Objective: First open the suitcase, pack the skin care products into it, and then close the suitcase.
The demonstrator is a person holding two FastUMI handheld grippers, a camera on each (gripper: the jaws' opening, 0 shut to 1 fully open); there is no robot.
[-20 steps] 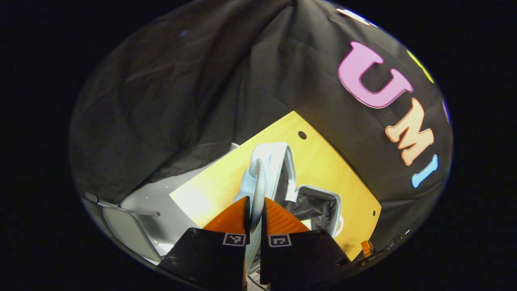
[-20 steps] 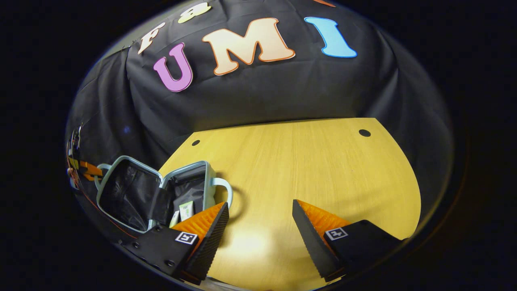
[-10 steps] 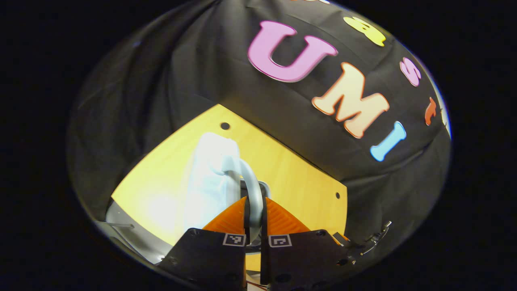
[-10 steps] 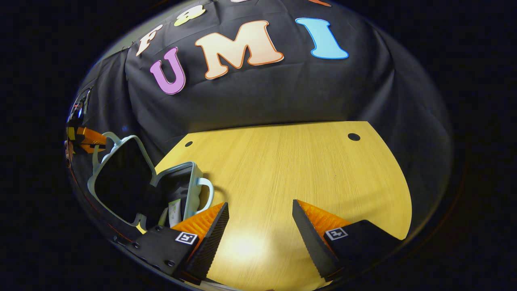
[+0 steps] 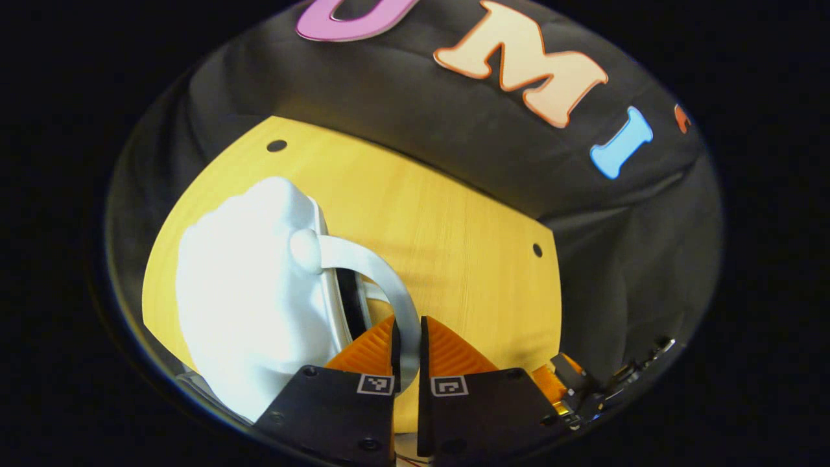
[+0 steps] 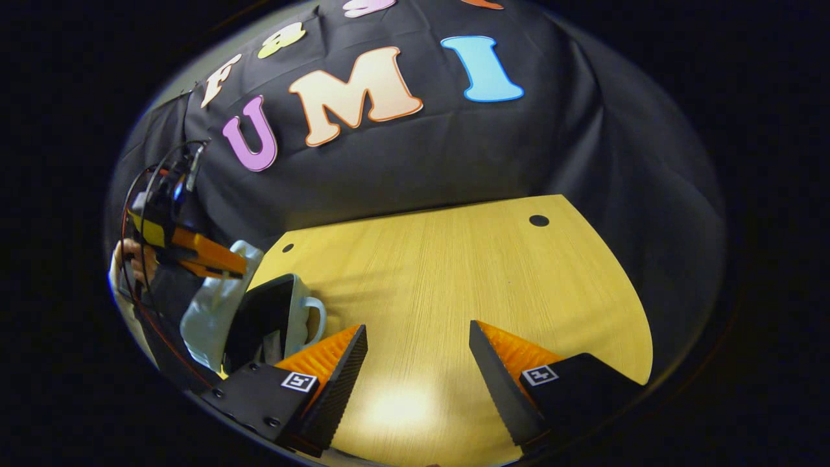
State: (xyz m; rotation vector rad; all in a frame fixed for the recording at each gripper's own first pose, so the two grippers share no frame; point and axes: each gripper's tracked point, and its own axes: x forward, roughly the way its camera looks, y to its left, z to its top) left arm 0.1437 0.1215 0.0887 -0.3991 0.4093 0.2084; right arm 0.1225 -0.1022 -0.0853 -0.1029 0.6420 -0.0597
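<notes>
1. In the left gripper view, the left claw (image 5: 407,347) sits at the bottom centre of the frame, clenched on the pale curved handle (image 5: 382,279) of the suitcase (image 5: 253,305); both fingers press the handle from either side.
2. The suitcase fills the lower left of that view as a whitish shell, its lid tilted over the base with a narrow dark gap (image 5: 349,301) left along the edge beside the handle.
3. The suitcase rests on the yellow wooden surface (image 5: 454,259), which has 2 small dark holes, 1 at the upper left (image 5: 277,145) and 1 at the right (image 5: 537,250).
4. In the right gripper view, the right claw (image 6: 418,340) is at the bottom centre, released, its 2 fingers spread wide with bare surface (image 6: 447,279) between them and nothing held.
5. The suitcase (image 6: 259,318) appears at the lower left of this view, partly open, dark lining visible inside, a second pale handle (image 6: 314,314) on its near side, just beside the claw's left finger (image 6: 331,363).
6. At the far left of this view the left claw (image 6: 214,259) reaches the lid's top edge, with a hand (image 6: 130,256) behind it.
7. Contents inside the suitcase are too dark to tell.
</notes>
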